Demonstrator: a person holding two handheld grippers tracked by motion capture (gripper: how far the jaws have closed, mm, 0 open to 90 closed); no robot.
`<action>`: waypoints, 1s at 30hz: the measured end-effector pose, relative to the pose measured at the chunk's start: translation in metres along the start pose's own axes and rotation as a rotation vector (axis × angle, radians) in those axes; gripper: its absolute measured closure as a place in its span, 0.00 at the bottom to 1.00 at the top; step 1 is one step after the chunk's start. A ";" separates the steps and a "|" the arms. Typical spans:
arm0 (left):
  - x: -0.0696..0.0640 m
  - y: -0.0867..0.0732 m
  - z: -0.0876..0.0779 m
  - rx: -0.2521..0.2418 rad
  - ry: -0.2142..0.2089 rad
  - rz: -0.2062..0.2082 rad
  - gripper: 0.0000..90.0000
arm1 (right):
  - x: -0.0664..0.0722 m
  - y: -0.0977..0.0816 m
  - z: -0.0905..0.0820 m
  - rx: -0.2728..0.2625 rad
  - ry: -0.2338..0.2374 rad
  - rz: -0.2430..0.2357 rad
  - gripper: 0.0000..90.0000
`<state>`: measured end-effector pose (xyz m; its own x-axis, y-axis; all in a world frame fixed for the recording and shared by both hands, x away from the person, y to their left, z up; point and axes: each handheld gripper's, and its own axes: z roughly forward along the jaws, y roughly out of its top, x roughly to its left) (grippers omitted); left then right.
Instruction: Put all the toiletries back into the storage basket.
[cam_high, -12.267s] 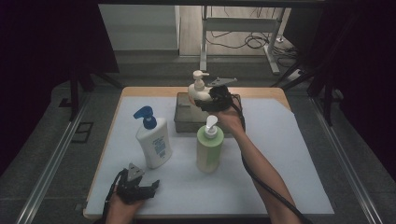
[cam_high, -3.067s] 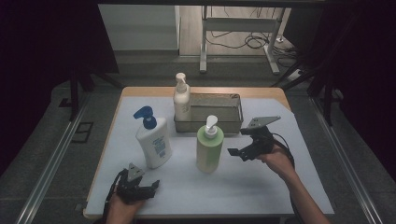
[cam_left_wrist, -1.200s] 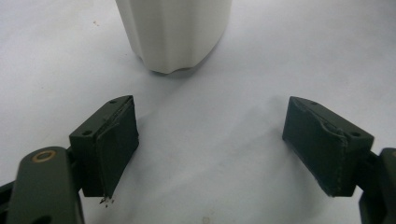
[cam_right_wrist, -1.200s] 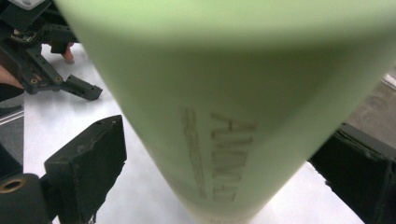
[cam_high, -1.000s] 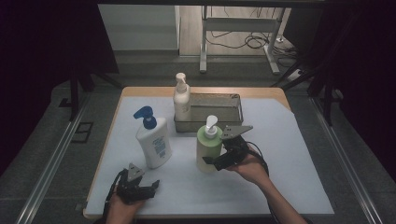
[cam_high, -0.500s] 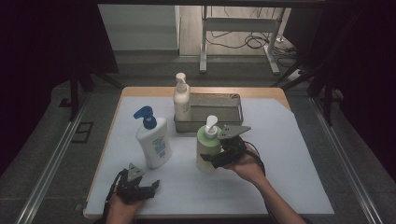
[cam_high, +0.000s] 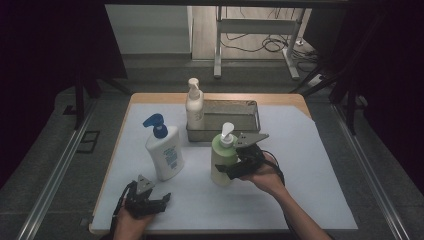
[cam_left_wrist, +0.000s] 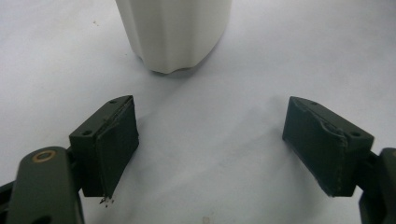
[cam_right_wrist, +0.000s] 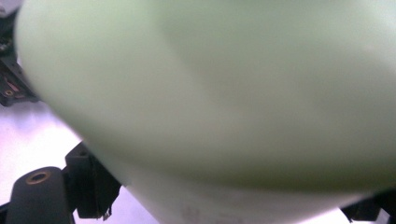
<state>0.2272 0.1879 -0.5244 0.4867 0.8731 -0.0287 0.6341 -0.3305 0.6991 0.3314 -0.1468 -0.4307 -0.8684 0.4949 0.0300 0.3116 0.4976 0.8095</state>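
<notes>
Beside the green bottle, right gripper's jaws clasp it.

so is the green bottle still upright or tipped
Upright: the green bottle stands on its base on the white sheet, pump on top, right gripper around it.

Upright at frame centre-left: white pump bottle with blue head. Just above centre: metal tray, cream pump bottle at its left end. Underneath: white-covered bench. Top centre: floor cables.

Dim room, dark edges – the table is lit from above. The green bottle is blurred up close.
</notes>
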 end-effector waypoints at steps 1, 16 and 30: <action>0.000 0.000 0.000 0.000 0.000 0.000 0.20 | 0.000 0.001 -0.001 0.000 0.001 0.003 0.14; 0.000 0.000 0.000 0.000 0.000 0.000 0.20 | -0.007 0.022 -0.017 -0.019 -0.024 0.007 0.14; 0.000 0.000 0.000 0.000 -0.001 0.000 0.20 | -0.017 0.045 -0.025 -0.034 -0.046 0.012 0.14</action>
<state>0.2273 0.1880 -0.5244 0.4870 0.8729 -0.0293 0.6340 -0.3303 0.6992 0.3507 -0.1506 -0.3808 -0.8460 0.5330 0.0137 0.3080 0.4676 0.8286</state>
